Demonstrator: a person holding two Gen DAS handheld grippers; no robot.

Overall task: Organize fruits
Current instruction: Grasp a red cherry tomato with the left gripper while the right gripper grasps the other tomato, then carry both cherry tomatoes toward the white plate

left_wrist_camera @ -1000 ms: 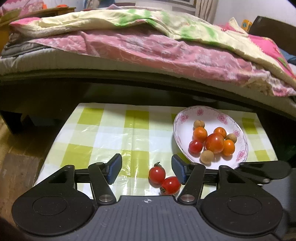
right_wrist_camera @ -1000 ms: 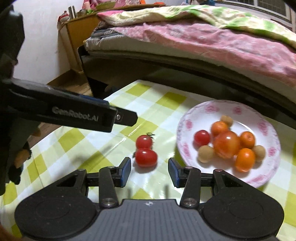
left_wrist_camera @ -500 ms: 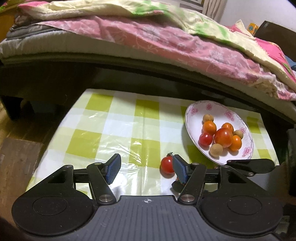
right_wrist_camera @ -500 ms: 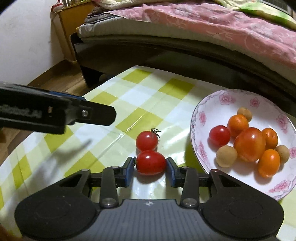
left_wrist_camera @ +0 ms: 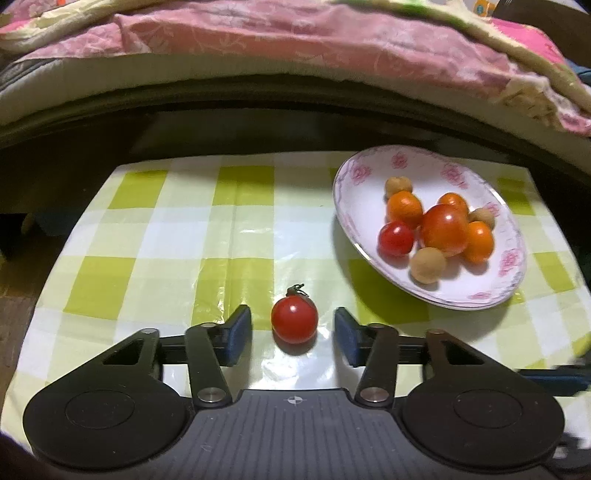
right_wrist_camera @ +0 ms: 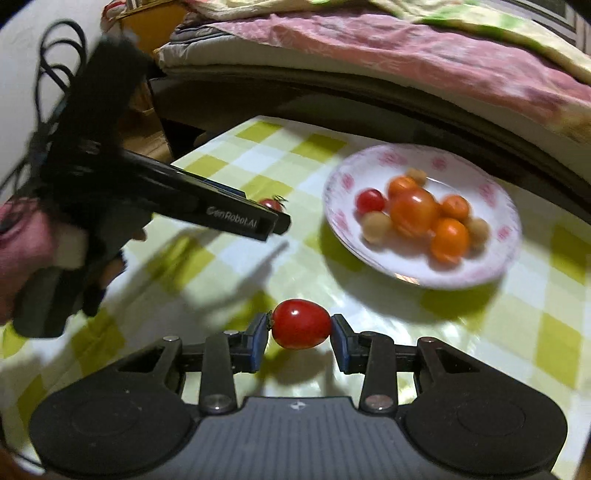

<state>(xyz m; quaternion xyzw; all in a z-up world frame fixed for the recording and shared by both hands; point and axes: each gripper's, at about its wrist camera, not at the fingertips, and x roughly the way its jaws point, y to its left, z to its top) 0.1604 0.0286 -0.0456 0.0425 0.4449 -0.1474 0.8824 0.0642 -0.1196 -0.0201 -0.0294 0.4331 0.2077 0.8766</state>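
Observation:
A round cherry tomato (left_wrist_camera: 294,319) with a green stem lies on the green-checked tablecloth (left_wrist_camera: 166,236). My left gripper (left_wrist_camera: 291,334) straddles it; its jaws are closing, with a gap still on both sides of the fruit. An oval red tomato (right_wrist_camera: 301,324) is lifted off the cloth, my right gripper (right_wrist_camera: 300,336) shut on it. The white flowered plate (left_wrist_camera: 369,177) at the right holds several tomatoes, small oranges and tan fruits. In the right wrist view the left gripper's dark fingers (right_wrist_camera: 236,218) half hide the stemmed tomato (right_wrist_camera: 271,203), and the plate (right_wrist_camera: 506,229) lies beyond.
A bed with pink and cream blankets (left_wrist_camera: 295,44) runs along the table's far side, its dark frame (left_wrist_camera: 258,110) just behind the cloth. A gloved hand (right_wrist_camera: 74,236) with cables holds the left tool. A wooden cabinet (right_wrist_camera: 155,26) stands at the far left.
My right gripper closed on the oval tomato and lifted it away from the stemmed one. My left gripper dropped lower, centred on the stemmed tomato, and its jaws narrowed.

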